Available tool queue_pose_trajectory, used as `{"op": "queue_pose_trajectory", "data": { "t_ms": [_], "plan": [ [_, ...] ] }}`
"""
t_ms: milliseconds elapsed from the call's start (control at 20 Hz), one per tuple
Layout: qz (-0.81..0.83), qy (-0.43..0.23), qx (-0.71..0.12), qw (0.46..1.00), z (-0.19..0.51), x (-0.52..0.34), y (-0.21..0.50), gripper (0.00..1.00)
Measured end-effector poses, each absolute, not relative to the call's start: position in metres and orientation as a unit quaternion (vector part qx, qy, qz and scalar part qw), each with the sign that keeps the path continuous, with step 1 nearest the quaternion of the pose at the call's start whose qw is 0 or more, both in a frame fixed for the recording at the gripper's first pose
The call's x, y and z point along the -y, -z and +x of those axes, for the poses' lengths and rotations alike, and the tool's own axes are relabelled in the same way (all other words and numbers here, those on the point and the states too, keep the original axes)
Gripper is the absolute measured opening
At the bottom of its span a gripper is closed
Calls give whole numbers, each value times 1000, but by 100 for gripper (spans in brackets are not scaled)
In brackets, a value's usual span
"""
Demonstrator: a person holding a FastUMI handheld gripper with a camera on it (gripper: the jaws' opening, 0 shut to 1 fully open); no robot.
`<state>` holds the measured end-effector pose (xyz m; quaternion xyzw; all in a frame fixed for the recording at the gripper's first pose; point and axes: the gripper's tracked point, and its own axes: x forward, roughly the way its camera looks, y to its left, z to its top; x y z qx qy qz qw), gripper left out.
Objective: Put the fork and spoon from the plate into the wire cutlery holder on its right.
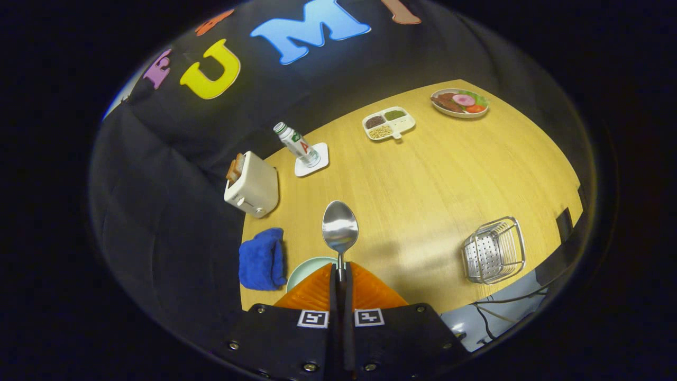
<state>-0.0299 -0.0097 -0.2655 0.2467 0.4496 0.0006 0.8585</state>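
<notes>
**Spoon clamped in the tool**

The tool has both fingers pressed on the handle of the spoon, its bowl sticking out just ahead of them, above the desk. The plate lies just beneath (partly hidden by the fingers). The wire cutlery holder stands well apart to the right.

Spoon: polished, mirror-glossy metal. Table: matt wood grain. Cutlery holder: shiny metal wire. Blue towel: soft, fuzzy cloth.
</notes>
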Motion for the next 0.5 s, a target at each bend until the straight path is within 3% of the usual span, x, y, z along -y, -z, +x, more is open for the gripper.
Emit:
{"op": "queue_pose_trajectory", "data": {
  "t_ms": [500],
  "plan": [
    [294,124,-429,845,-72,120,273,4]
  ]
}}
